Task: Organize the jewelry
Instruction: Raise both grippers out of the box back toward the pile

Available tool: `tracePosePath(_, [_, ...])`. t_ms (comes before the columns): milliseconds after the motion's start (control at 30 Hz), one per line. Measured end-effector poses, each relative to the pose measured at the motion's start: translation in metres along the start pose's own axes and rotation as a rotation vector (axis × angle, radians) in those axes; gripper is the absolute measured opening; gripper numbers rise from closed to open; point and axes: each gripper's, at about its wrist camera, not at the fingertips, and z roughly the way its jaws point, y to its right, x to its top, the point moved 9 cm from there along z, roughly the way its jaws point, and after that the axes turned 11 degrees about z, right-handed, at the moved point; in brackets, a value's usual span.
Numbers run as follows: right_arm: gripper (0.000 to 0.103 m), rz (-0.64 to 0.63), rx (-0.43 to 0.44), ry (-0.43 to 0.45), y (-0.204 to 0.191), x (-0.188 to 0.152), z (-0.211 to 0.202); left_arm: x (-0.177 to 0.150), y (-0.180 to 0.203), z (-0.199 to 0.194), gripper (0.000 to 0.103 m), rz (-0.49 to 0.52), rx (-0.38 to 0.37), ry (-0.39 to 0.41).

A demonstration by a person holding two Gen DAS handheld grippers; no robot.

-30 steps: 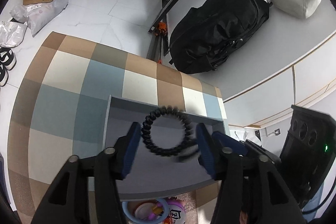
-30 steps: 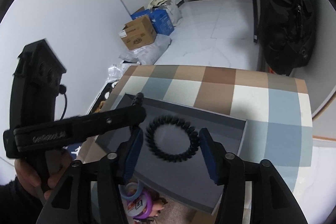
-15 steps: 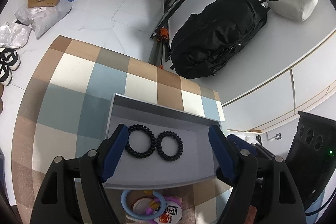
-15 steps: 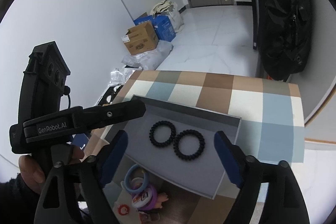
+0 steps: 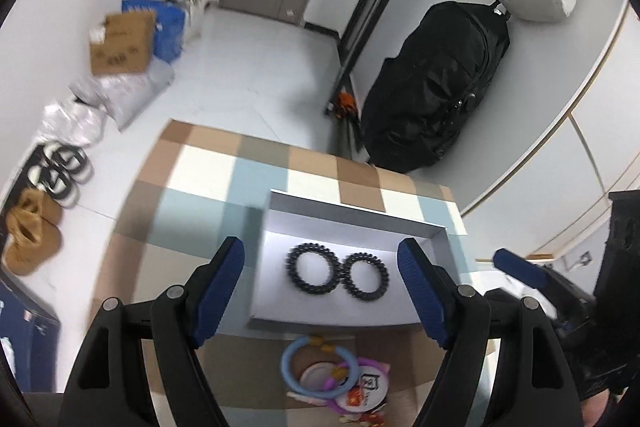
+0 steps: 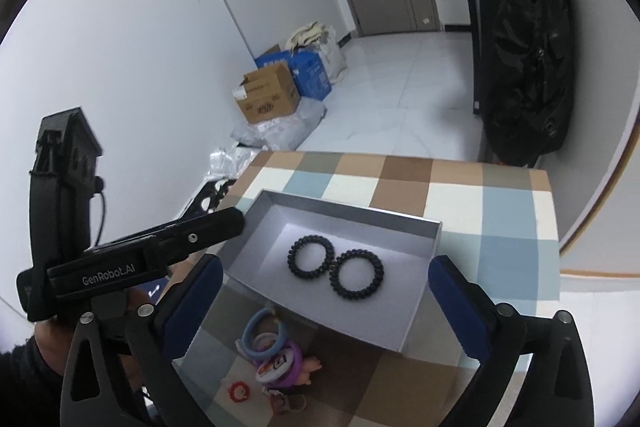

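Observation:
Two black spiral hair rings lie side by side in a grey open box [image 5: 352,223] [image 6: 416,311]: one on the left [image 5: 311,269] [image 6: 311,257] and one on the right [image 5: 366,277] [image 6: 357,275]. They touch each other. My left gripper [image 5: 322,293] is open and empty, raised above the box. My right gripper [image 6: 326,301] is open and empty, also above the box. The left gripper's body [image 6: 120,259] shows at the left of the right wrist view.
The box sits on a checked tablecloth [image 5: 200,195] [image 6: 500,227]. A pile of coloured rings and a purple toy watch [image 5: 336,375] [image 6: 272,351] lies in front of the box. A black backpack [image 5: 436,87] and cardboard boxes [image 6: 268,99] stand on the floor beyond.
One second ago a black hair ring hung between the fingers of both grippers. It now lies in the box beside the other ring. Both grippers have opened wide and risen.

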Motion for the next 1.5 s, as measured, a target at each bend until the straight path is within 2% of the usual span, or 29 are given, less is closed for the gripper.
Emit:
tracePosePath(133, [0.103, -0.003, 0.004, 0.037, -0.002, -0.006, -0.012, -0.009, -0.004, -0.012, 0.085, 0.019, 0.057, 0.026])
tracePosePath(533, [0.103, 0.006, -0.048, 0.071, 0.008, -0.031, -0.029, -0.057, 0.002, -0.033, 0.086, 0.087, 0.160, -0.004])
tracePosePath(700, [0.103, 0.022, -0.047, 0.060, 0.011, -0.041, -0.032, -0.070, 0.007, -0.035, 0.086, 0.107, 0.133, -0.026])
tracePosePath(767, [0.103, 0.038, -0.050, 0.051, 0.013, -0.048, -0.033, -0.074, 0.005, -0.038, 0.086, 0.114, 0.174, -0.021])
tracePosePath(900, [0.103, 0.057, -0.047, 0.029, 0.012, -0.066, -0.034, -0.082, 0.007, -0.039, 0.086, 0.142, 0.192, -0.026])
tracePosePath(1067, [0.103, 0.024, -0.058, 0.009, 0.008, -0.083, -0.034, -0.094, 0.009, -0.034, 0.086, 0.146, 0.178, -0.062])
tracePosePath(1300, [0.103, 0.047, -0.070, 0.019, 0.011, -0.086, -0.039, -0.110, 0.009, -0.026, 0.086, 0.146, 0.180, -0.127])
tracePosePath(1500, [0.103, 0.041, -0.076, 0.023, 0.010, -0.087, -0.040, -0.115, 0.013, -0.024, 0.086, 0.141, 0.149, -0.148])
